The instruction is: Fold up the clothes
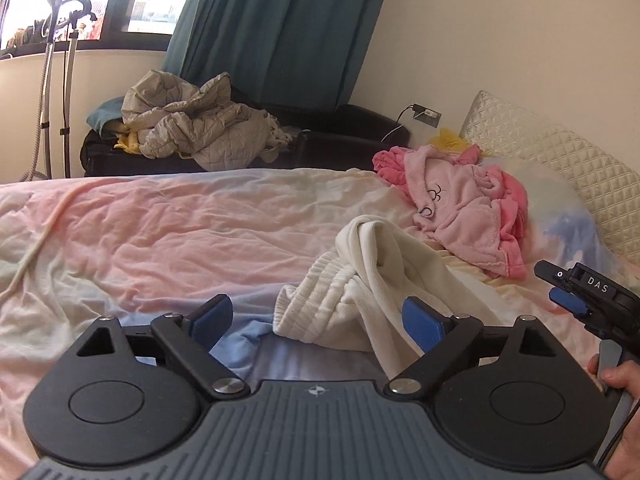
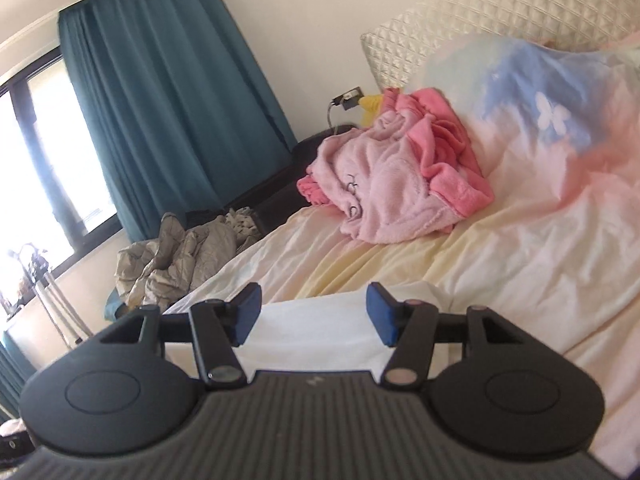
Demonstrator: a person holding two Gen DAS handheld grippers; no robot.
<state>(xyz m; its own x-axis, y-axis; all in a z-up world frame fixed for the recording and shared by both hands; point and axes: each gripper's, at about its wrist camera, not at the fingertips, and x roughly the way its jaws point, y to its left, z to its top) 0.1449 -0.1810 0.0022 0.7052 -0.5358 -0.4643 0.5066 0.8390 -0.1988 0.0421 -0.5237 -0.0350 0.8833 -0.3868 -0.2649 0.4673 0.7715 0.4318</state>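
Left claw: the left claw [image 1: 318,320] hangs released just above the bed, its blue pads spread wide, one of them over the rumpled cream garment [image 1: 372,280]
Right claw: the right claw [image 2: 314,312] is also released, pads apart, low over a flat white stretch of cloth; in the left view it comes in from the right edge, a hand [image 1: 618,380] on its grip
Cream garment: bunched in a heap with ribbed bands showing, near the middle of the bed, not laid flat and not folded
Pink garment: a fleecy pink garment [image 2: 396,184] lies crumpled toward the head of the bed, just before the pillow [image 2: 500,96], also unfolded
Doing it well: I judge the cream heap needs spreading flat first; each claw should pinch a single layer at a ribbed edge or corner, then draw apart so no layers stay twisted
Surface: a soft pastel duvet [image 1: 160,232], wrinkled, so cloth will drag and bunch instead of sliding
Room: teal curtain [image 2: 160,100], window, a grey quilted jacket [image 1: 192,124] heaped on a dark sofa beyond the far edge of the bed
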